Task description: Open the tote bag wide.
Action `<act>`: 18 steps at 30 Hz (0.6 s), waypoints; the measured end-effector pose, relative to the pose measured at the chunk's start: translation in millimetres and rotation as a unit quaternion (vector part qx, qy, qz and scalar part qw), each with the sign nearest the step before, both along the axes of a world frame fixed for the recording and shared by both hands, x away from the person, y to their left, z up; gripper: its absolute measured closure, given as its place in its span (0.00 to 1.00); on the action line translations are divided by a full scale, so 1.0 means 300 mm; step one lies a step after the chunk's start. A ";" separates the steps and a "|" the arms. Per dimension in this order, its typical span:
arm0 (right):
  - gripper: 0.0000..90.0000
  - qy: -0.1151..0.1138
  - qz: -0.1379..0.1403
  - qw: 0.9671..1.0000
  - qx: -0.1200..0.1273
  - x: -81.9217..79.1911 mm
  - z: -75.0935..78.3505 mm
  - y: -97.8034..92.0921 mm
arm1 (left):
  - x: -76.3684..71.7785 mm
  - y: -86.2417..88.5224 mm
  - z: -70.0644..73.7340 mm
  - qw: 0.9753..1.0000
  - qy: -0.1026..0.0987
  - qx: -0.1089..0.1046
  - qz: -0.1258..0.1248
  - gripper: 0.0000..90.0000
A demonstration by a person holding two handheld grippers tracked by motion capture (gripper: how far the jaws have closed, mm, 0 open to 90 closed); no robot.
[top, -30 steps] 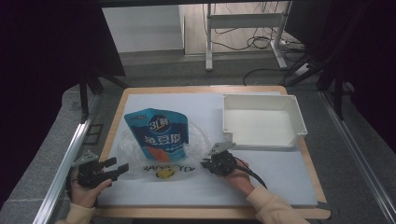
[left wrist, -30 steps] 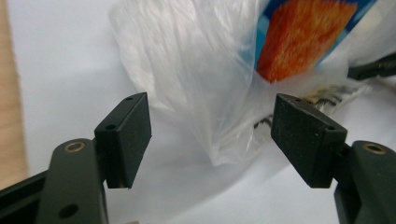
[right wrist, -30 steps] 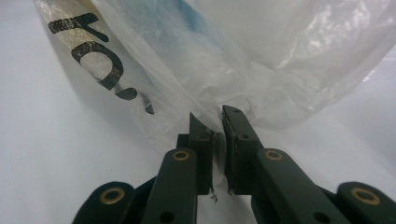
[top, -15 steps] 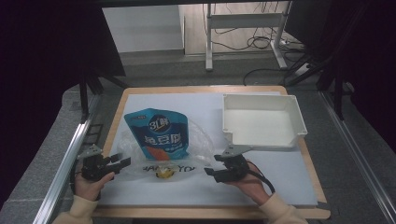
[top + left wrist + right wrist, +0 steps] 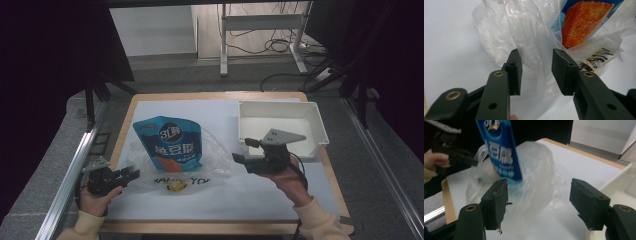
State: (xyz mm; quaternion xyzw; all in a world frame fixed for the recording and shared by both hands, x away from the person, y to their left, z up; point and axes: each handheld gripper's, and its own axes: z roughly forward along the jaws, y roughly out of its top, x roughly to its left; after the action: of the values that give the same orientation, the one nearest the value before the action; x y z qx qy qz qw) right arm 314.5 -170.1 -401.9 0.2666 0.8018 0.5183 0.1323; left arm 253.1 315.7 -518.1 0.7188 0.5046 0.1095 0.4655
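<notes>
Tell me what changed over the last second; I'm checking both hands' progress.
The right gripper lifted off the clear plastic bag and drew back toward the white tray, jaws open. The left gripper edged toward the bag's near edge, open. The blue pouch and tray stayed put.

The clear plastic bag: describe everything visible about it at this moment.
The clear plastic bag is thin, crinkled, glossy film lying flat on the white table cover, with black lettering and a yellow mark near its front edge. The blue pouch lies on it or partly within; I cannot tell which. The left gripper is open, its fingers straddling a fold of film. The right gripper hovers open beside it.
</notes>
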 end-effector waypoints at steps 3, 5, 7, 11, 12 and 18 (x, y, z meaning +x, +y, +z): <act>0.34 0.008 0.012 1.000 -0.003 0.077 0.017 0.058 | 0.001 -0.001 -0.004 1.000 0.003 -0.002 -0.003 0.72; 0.34 0.016 0.018 1.000 -0.011 0.122 0.015 0.105 | 0.001 -0.002 -0.008 1.000 0.006 -0.002 -0.005 0.73; 0.35 0.025 0.023 0.999 -0.019 0.160 0.005 0.150 | 0.001 -0.003 -0.012 1.000 0.008 0.000 -0.007 0.74; 0.42 0.043 0.029 0.998 -0.039 0.215 -0.035 0.214 | 0.002 -0.008 -0.015 1.000 0.010 0.000 -0.010 0.76; 0.44 0.049 0.030 0.998 -0.041 0.225 -0.046 0.223 | 0.002 -0.009 -0.016 1.000 0.011 0.000 -0.011 0.76; 0.73 0.076 0.037 0.994 -0.063 0.249 -0.108 0.257 | 0.005 -0.019 -0.021 1.000 0.015 0.004 -0.019 0.81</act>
State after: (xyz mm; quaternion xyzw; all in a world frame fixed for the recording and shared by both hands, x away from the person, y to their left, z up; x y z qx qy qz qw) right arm 389.1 -92.9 -434.3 0.2671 0.8497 0.4495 0.0680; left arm 254.7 310.0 -524.4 0.7317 0.4970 0.0916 0.4574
